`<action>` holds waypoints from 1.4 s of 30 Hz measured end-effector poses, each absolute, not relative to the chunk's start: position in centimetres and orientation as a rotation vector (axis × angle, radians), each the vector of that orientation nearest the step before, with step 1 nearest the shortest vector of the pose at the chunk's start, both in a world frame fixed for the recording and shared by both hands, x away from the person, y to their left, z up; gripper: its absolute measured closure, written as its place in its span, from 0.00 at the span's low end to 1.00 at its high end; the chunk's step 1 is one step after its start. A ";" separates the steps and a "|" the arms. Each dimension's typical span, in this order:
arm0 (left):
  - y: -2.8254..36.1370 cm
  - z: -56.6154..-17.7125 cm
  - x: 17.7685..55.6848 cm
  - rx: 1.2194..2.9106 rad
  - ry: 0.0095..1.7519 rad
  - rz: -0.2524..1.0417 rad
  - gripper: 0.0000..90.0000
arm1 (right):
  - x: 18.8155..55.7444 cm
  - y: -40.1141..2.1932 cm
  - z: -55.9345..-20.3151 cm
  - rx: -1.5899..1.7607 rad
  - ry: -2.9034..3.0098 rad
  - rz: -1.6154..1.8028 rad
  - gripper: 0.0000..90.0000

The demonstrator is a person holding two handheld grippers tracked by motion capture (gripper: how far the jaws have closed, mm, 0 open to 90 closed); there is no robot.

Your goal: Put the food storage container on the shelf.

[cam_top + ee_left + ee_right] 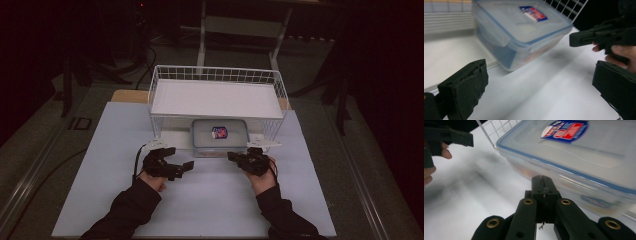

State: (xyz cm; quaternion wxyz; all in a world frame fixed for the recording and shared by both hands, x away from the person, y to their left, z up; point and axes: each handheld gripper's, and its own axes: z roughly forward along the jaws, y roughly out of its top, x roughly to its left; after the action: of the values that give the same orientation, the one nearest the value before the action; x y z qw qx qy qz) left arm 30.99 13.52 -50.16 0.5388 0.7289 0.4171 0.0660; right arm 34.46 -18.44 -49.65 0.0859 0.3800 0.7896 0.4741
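L claw is spread wide w/ nothing in it. R claw is pressed together, empty, tips near the plastic box on the bench.

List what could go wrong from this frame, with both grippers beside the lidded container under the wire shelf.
1. The right gripper is shut with nothing between its jaws, tip close to the container; a push could slide it deeper under the wire shelf.
2. The left gripper is open and empty, and the low shelf may block reaching the lid.
3. The grippers point toward each other and could collide.
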 end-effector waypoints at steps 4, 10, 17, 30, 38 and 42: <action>13.5 -50.3 30.7 1.747 0.991 0.169 0.00 | 35.1 -17.5 -50.1 1.137 2.365 1.395 1.00; 13.5 -50.5 30.9 1.751 0.985 0.197 0.00 | 36.2 -16.6 -50.1 1.128 2.350 1.394 1.00; 13.7 -50.5 30.9 1.746 0.989 0.208 0.00 | 37.5 -16.0 -50.3 1.164 2.358 1.396 1.00; 13.7 -50.6 31.0 1.749 0.982 0.220 0.00 | 40.2 -15.9 -51.0 1.272 2.295 1.365 1.00; 13.7 -50.6 30.9 1.751 0.978 0.242 0.00 | 40.9 -15.4 -50.4 1.259 2.283 1.412 1.00; 13.7 -50.4 30.7 1.756 0.974 0.245 0.00 | 40.3 -15.6 -50.2 1.272 2.306 1.418 0.89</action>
State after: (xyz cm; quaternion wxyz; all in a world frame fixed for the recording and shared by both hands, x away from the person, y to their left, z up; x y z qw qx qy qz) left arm 30.73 13.71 -50.44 0.5306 0.7359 0.4080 0.1025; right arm 40.26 -15.60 -50.18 0.0753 0.4242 0.7688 0.4726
